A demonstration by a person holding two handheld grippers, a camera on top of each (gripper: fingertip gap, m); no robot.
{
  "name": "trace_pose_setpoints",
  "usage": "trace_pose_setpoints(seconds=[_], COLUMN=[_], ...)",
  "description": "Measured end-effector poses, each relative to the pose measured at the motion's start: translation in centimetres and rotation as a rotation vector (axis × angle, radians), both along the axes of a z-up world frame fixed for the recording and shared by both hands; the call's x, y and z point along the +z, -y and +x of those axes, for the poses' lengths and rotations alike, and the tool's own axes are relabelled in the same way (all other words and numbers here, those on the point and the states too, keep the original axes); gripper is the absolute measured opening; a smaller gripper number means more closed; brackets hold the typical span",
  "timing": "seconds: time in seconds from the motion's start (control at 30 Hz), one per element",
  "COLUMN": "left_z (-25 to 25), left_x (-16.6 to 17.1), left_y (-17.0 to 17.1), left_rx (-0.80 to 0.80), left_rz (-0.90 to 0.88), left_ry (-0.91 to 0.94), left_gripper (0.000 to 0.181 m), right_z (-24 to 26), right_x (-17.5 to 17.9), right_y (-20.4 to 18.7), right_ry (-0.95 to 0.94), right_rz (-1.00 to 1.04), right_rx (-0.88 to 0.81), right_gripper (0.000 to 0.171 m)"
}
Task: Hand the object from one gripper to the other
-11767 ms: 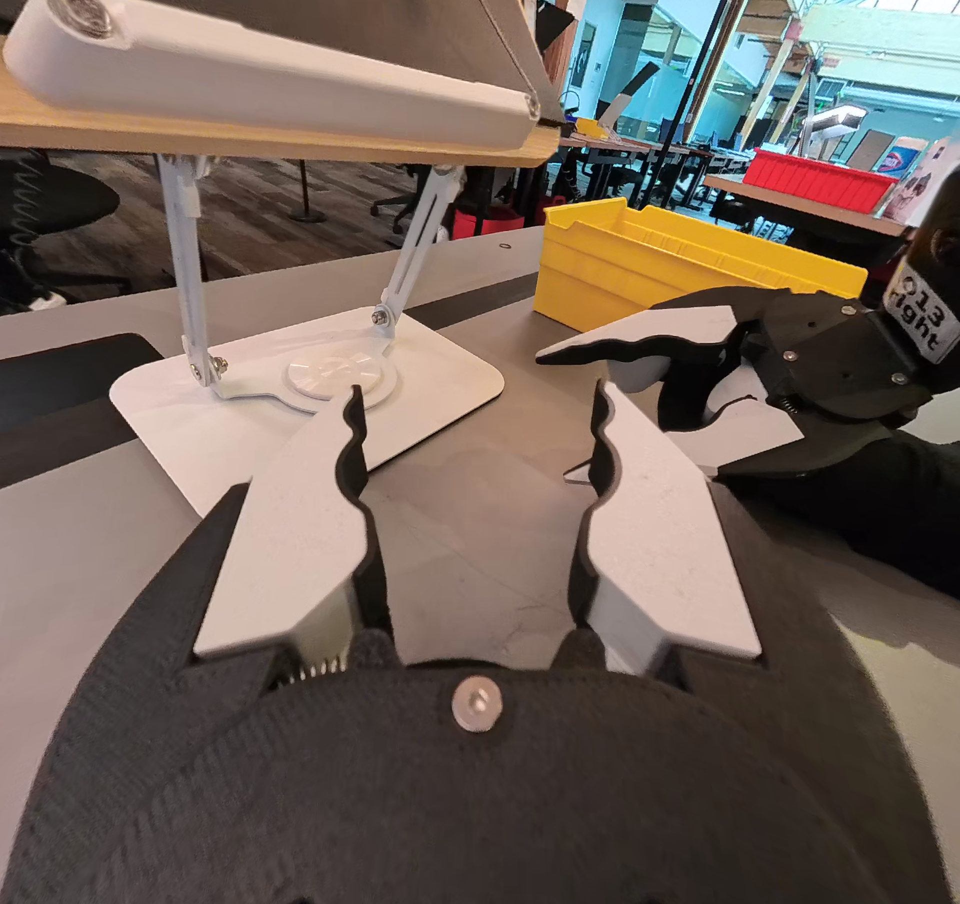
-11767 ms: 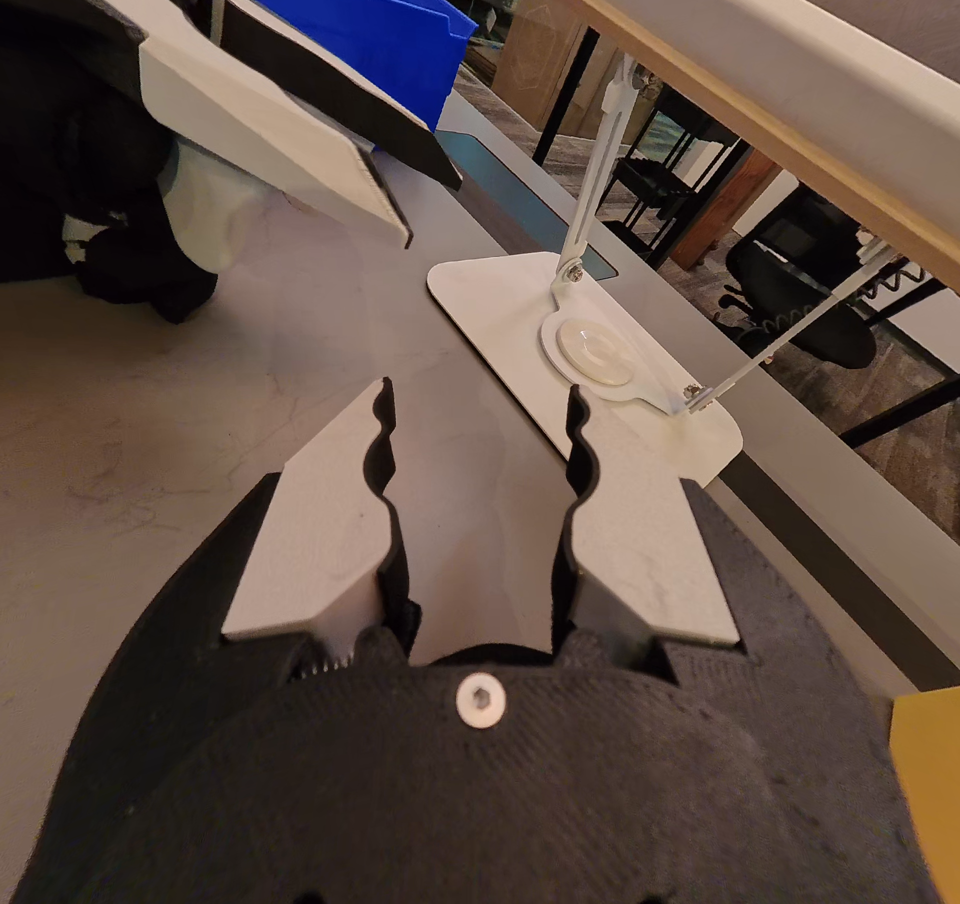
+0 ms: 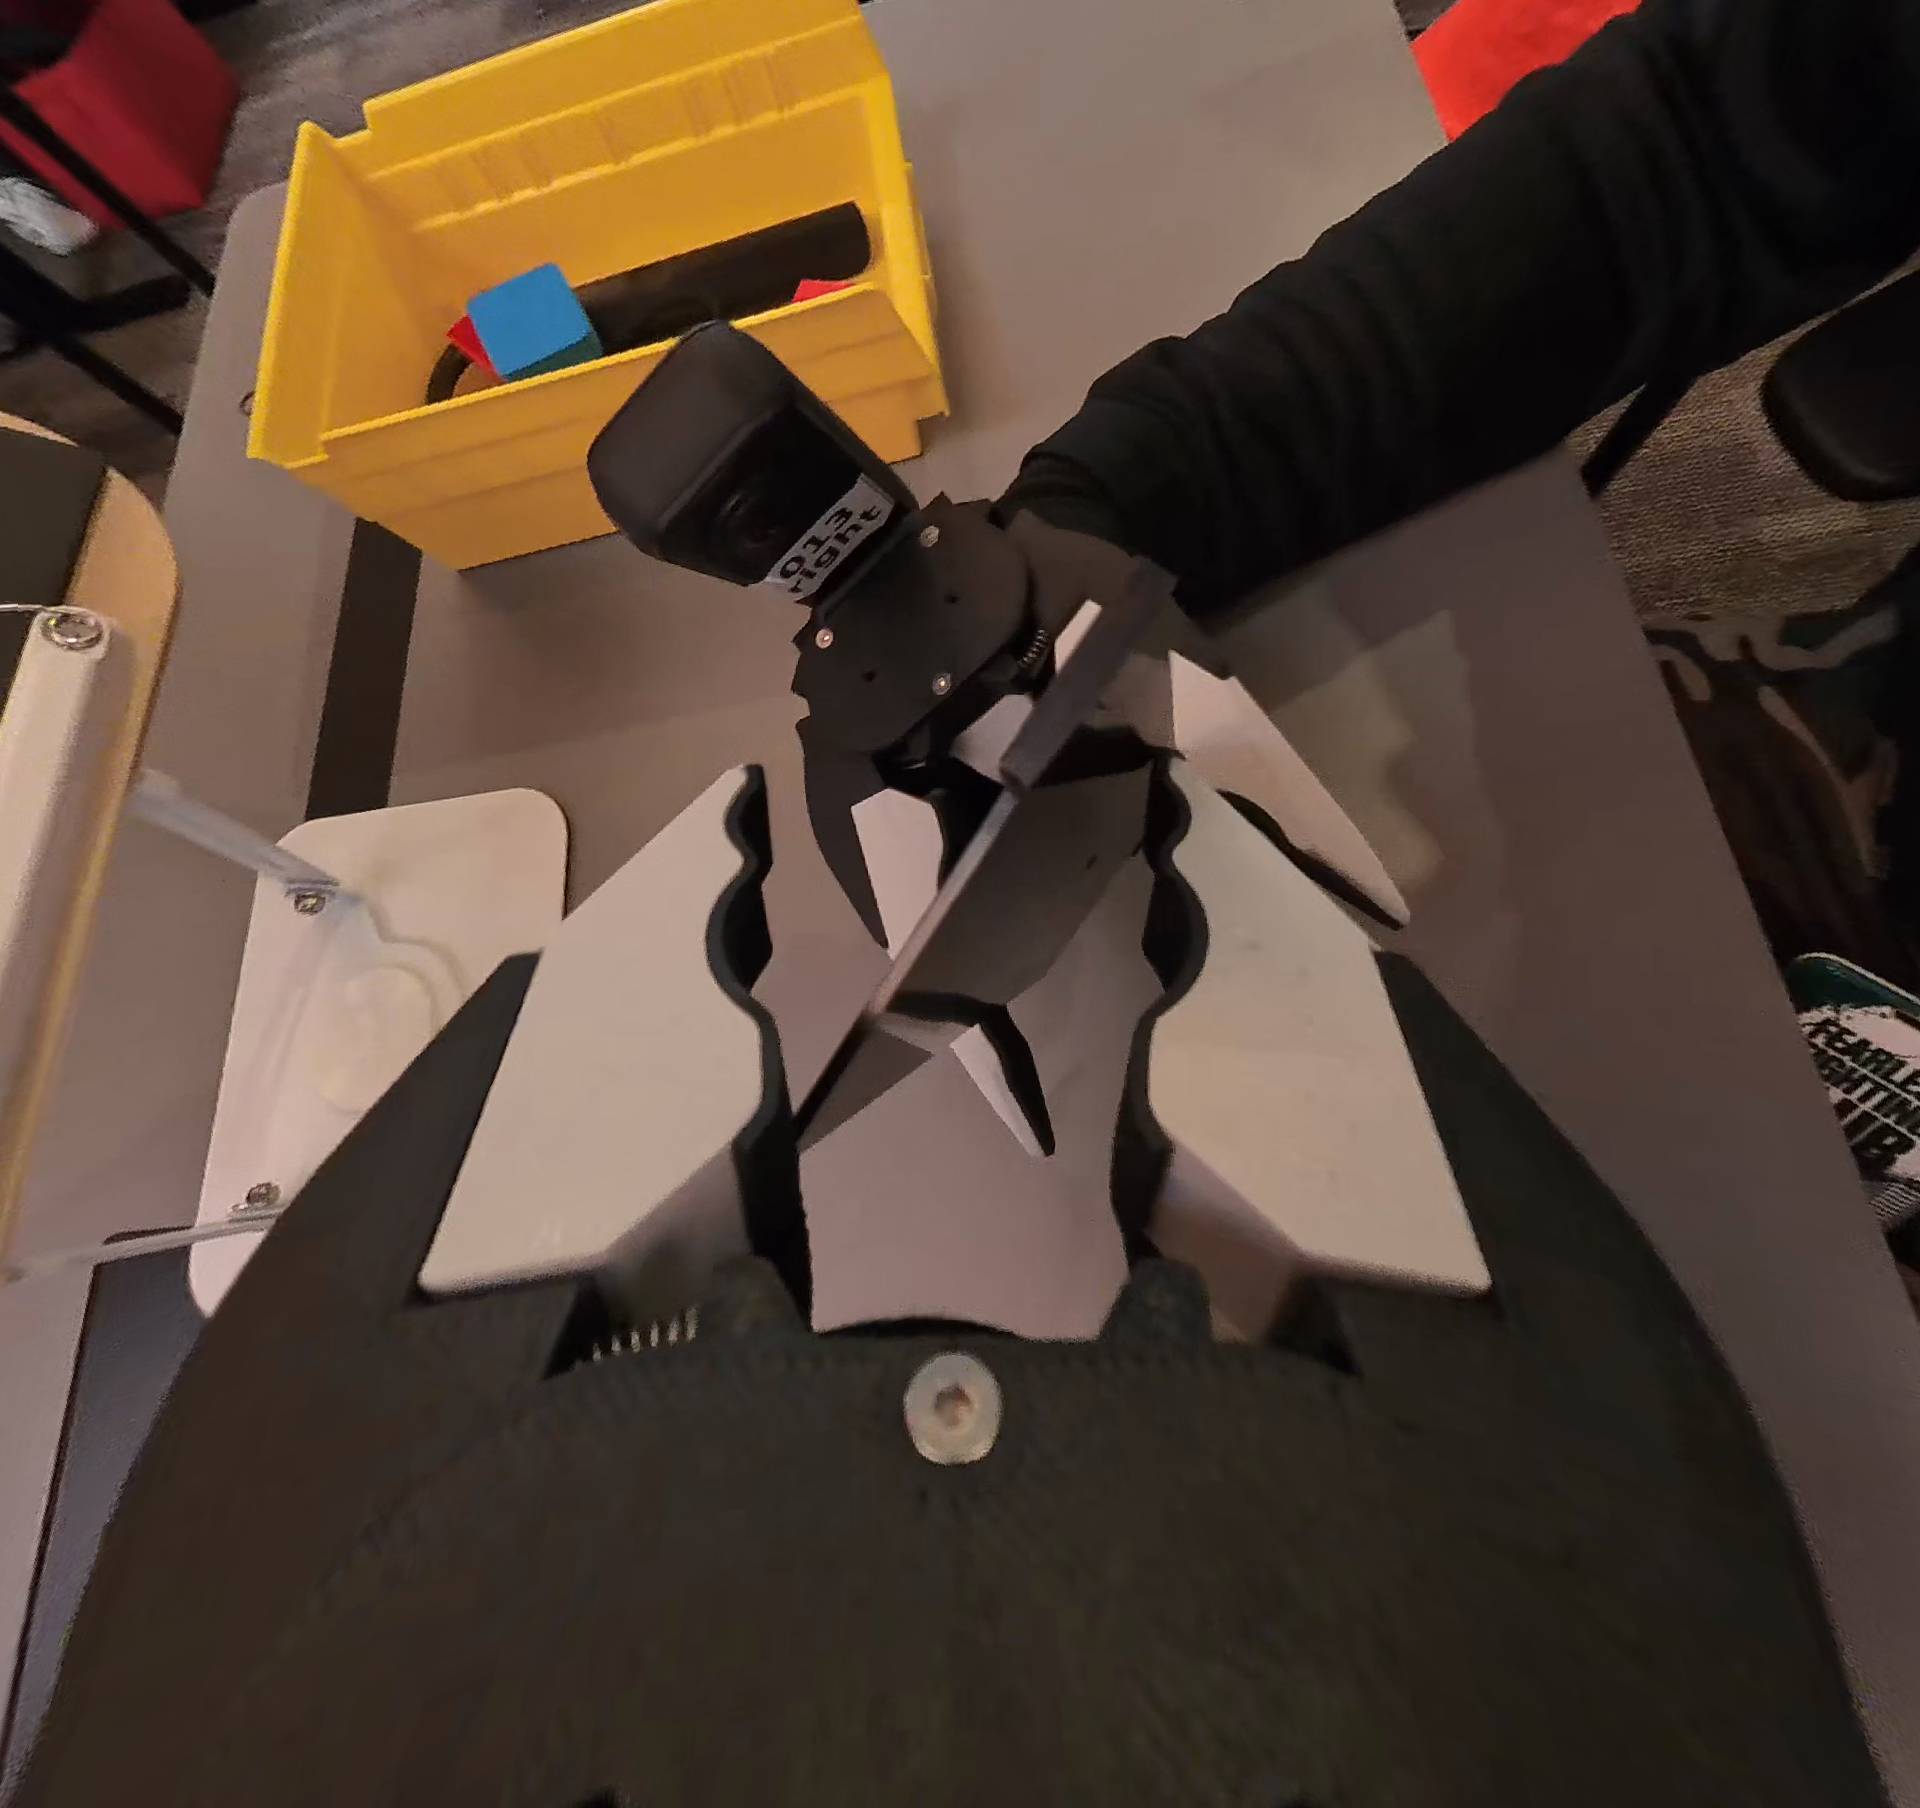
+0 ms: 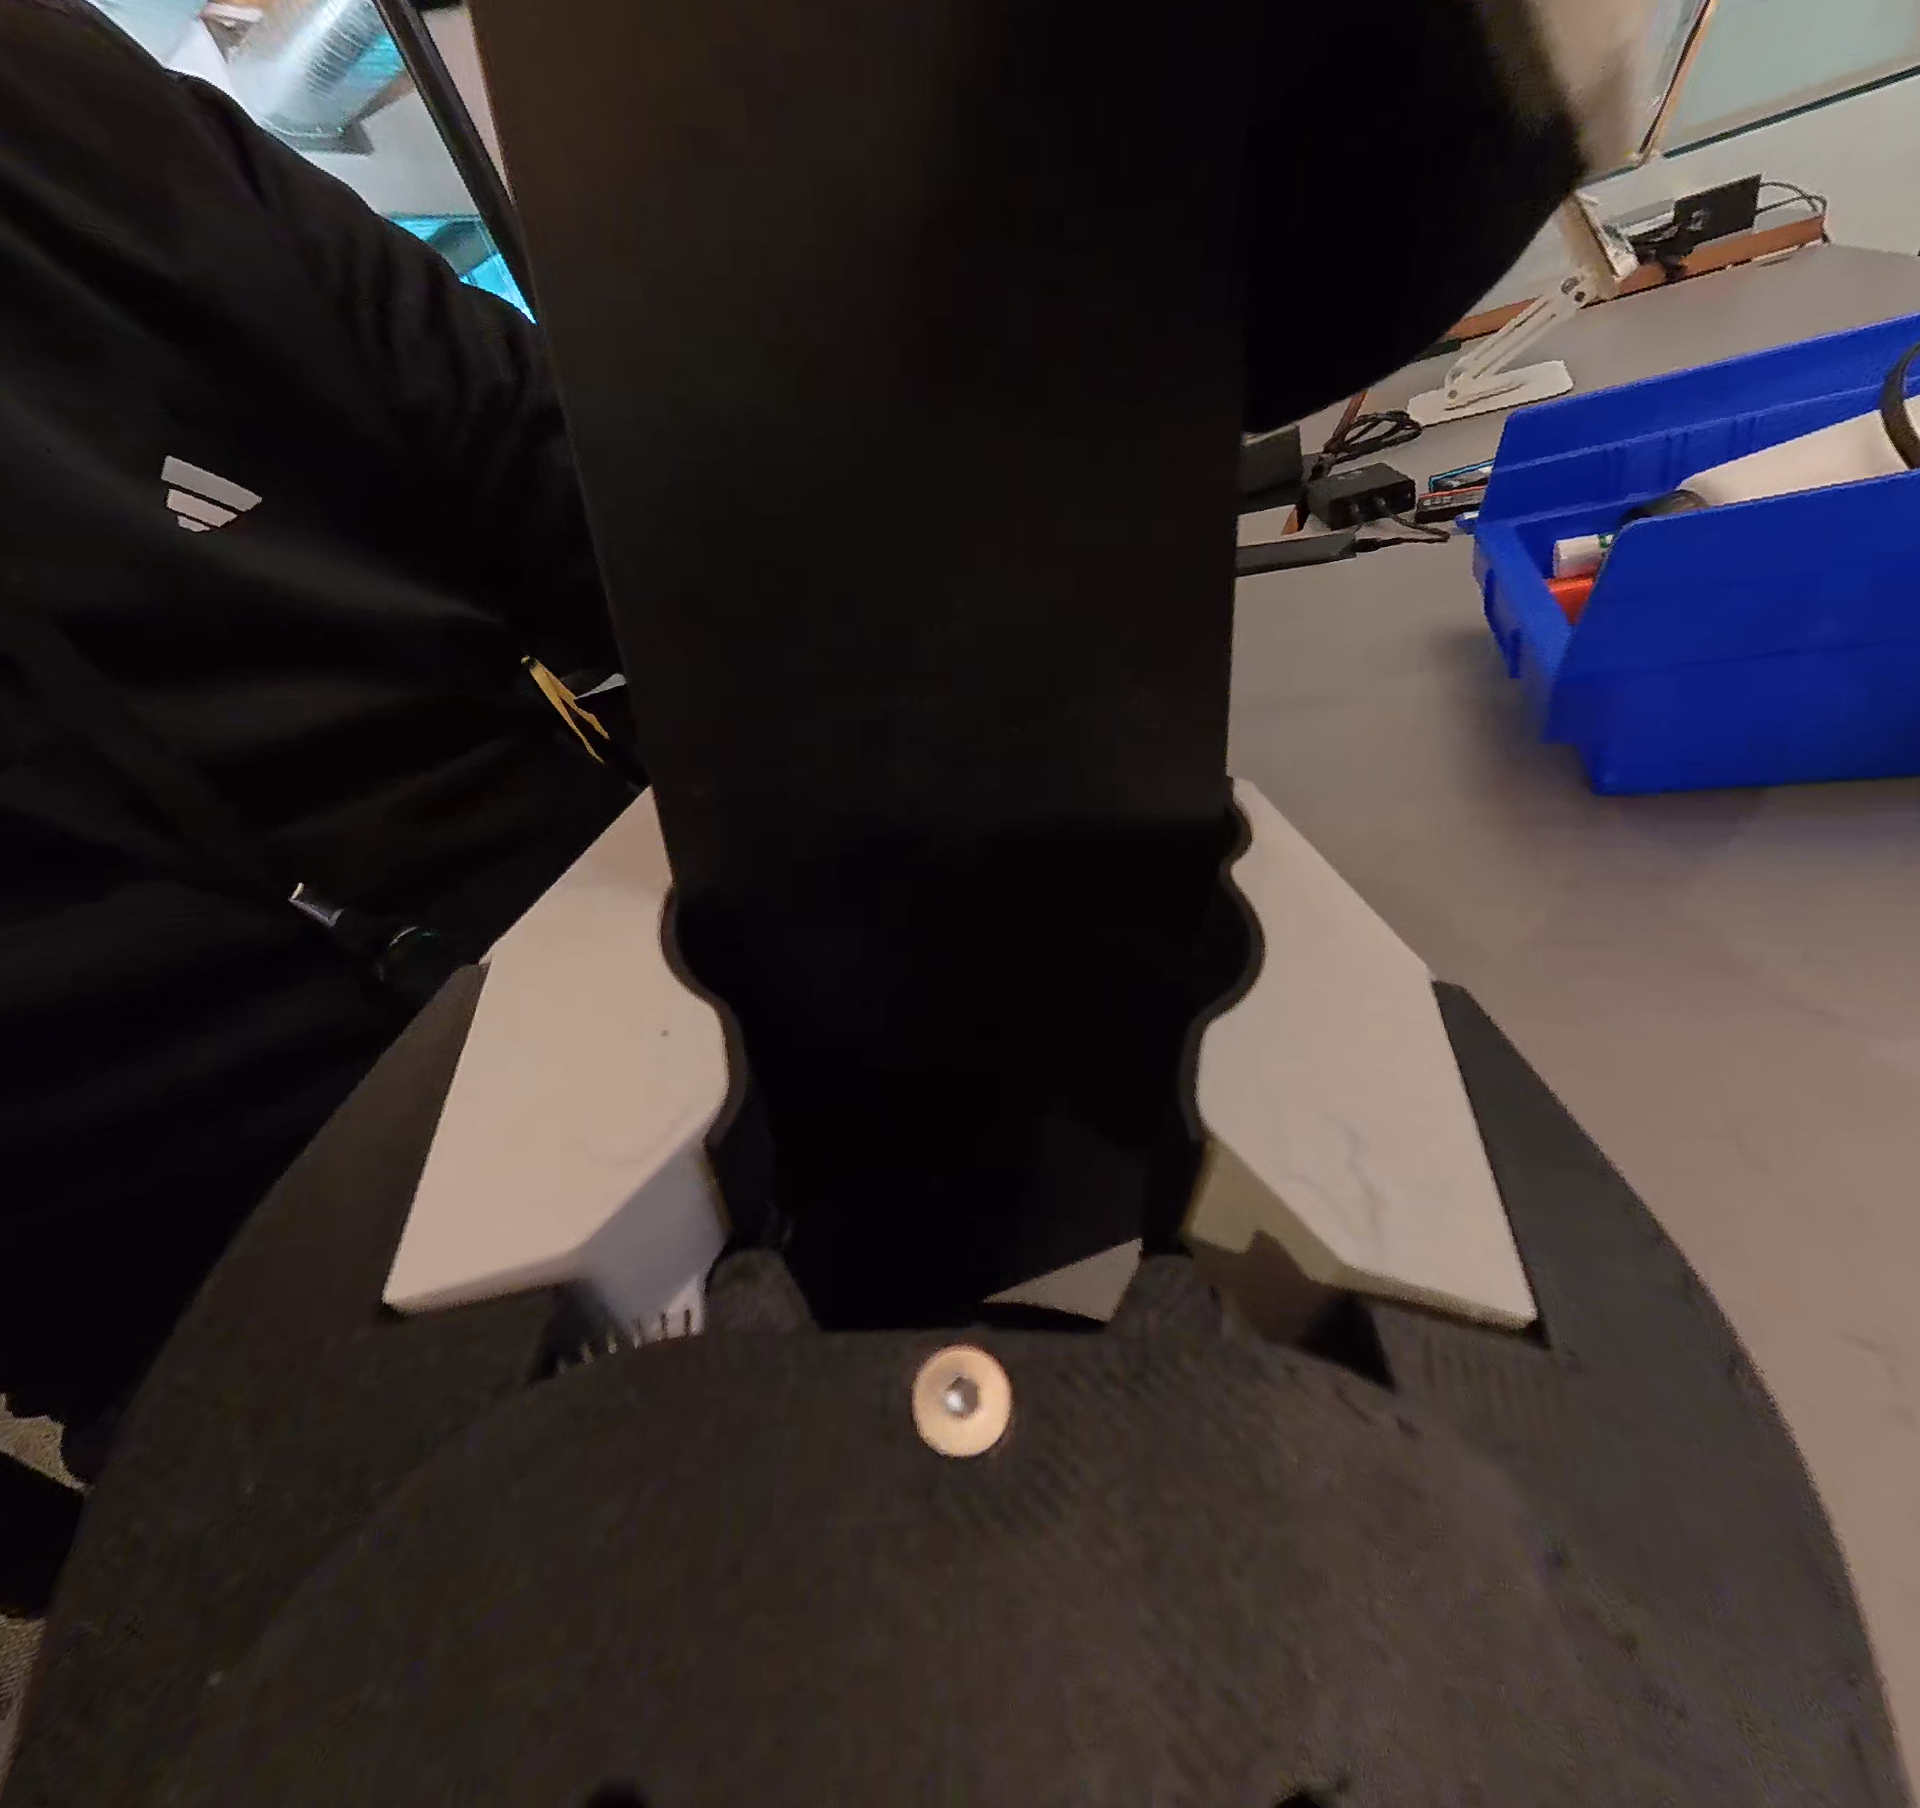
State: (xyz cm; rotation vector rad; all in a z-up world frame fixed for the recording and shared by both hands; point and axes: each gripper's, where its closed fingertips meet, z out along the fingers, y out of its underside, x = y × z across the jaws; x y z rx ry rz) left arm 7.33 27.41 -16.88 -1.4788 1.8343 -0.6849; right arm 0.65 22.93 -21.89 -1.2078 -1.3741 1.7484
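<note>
A flat black slab [image 3: 1081, 678] is clamped by its edges in my right gripper [image 3: 935, 937], which is shut on it. The slab runs diagonally from upper right to lower left, and its lower end [image 3: 862, 1062] lies between my left gripper's [image 3: 961, 802] fingers. My left gripper is open wide, and neither pad clearly presses the slab. In the right wrist view the slab [image 4: 883, 408] fills the gap of my right gripper [image 4: 956, 823] and hides what lies ahead. Both grippers are held above the grey table [image 3: 1143, 200].
A yellow bin [image 3: 416, 470] at the back left holds a blue cube [image 3: 530, 314], red pieces and a black cylinder. A white stand base [image 3: 395, 927] lies at the left. A blue bin [image 4: 1714, 657] with small items stands at the right. A person's black sleeve [image 3: 1455, 356] reaches in.
Both grippers were open and empty low over the table. Now my right gripper is shut on the black slab, and the slab sits between my left gripper's open fingers.
</note>
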Motion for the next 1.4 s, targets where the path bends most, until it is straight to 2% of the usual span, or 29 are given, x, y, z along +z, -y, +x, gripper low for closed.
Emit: trace_pose_setpoints(seconds=[0.17,0.33,0.47,0.53,0.63,0.83,0.97,1.13,1.17,1.4], left_z=[-0.6,-2.4,-3.4,-3.4,-2.9,-0.8,0.3,0.6,0.5,-0.1], left_x=[0.1,1.4,3.1,3.4,3.5,1.6,0.2,-0.4,-0.5,-1.1], left_y=[-1.3,-3.9,-5.8,-6.2,-6.4,-7.2,-7.9,-7.8,-8.0,-8.8], left_rx=[0.057,0.219,0.375,0.424,0.477,0.632,0.713,0.707,0.717,0.758], left_rz=[0.048,0.035,-0.048,-0.089,-0.118,-0.058,-0.097,-0.162,-0.171,-0.173], left_ry=[-0.017,0.082,0.301,0.403,0.523,0.546,0.557,0.603,0.606,0.582], left_gripper=[0.075,0.081,0.095,0.113,0.131,0.125,0.099,0.026,0.019,0.011], right_z=[0.1,0.5,0.9,1.2,2.1,2.6,2.8,3.1,3.2,3.4], right_x=[0.2,0.5,0.3,0.0,-0.7,-1.7,-1.5,-2.0,-2.1,-2.5], right_y=[-0.8,-3.9,-7.4,-9.7,-12.6,-14.6,-14.8,-15.2,-15.3,-15.7], right_ry=[-0.017,-0.035,-0.015,0.000,0.043,0.177,0.224,0.283,0.287,0.313], right_rz=[-0.014,-0.018,0.019,0.034,0.062,0.264,0.373,0.425,0.423,0.431], right_rx=[-0.032,-0.192,-0.398,-0.548,-0.753,-1.025,-1.147,-1.203,-1.208,-1.220], right_gripper=[0.092,0.092,0.092,0.092,0.092,0.092,0.092,0.092,0.092,0.093])
